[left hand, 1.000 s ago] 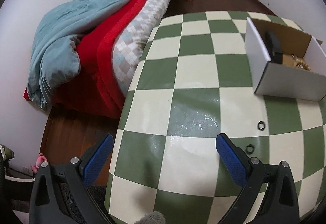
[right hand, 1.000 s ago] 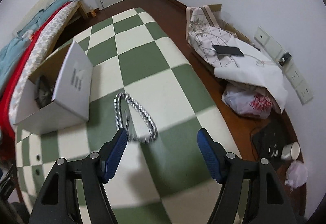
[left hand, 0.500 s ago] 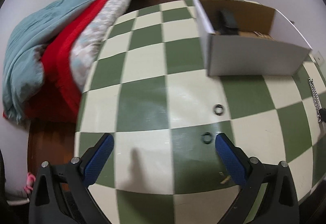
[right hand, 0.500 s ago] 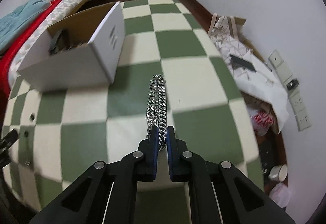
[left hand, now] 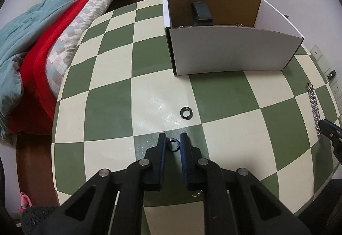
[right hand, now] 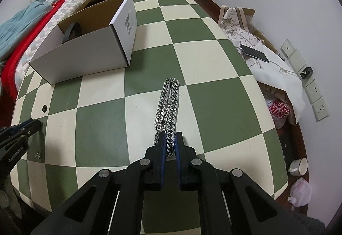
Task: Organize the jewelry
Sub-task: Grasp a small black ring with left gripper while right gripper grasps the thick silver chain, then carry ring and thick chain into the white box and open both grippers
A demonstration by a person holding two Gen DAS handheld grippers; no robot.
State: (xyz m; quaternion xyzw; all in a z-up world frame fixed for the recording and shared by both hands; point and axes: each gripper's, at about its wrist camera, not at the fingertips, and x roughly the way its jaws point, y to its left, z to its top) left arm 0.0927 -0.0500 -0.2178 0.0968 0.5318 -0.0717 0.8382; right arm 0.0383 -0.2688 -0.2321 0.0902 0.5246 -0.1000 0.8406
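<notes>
Your left gripper (left hand: 173, 143) has its jaws drawn in around a small black ring (left hand: 173, 145) that lies on a green square of the checkered table (left hand: 106, 111); the blue pads sit just beside the ring on either side, and you cannot tell whether they touch it. Just beyond, a second black ring (left hand: 186, 113) rests flat on the table, at the border of a cream and a green square, apart from the first.

Your right gripper (right hand: 170, 141) has its jaws clamped on the near end of a heavy silver chain (right hand: 168, 104). The chain is doubled over and stretches straight away from the fingertips across the table, its far loop lying at a corner where squares meet. In the left wrist view the same chain (left hand: 313, 104) shows at the right edge, with the tip of the right gripper on it.

Farther on stands an open white cardboard box (left hand: 233, 51), brown inside, with a dark strap-like item (left hand: 202, 13) leaning against its back wall and some small metallic pieces barely visible at the bottom. To the left, beyond the table, lies a bed with red and teal bedding (left hand: 38, 38). To the right, on the floor by the wall, a phone (right hand: 254, 53) rests on a white cloth.
</notes>
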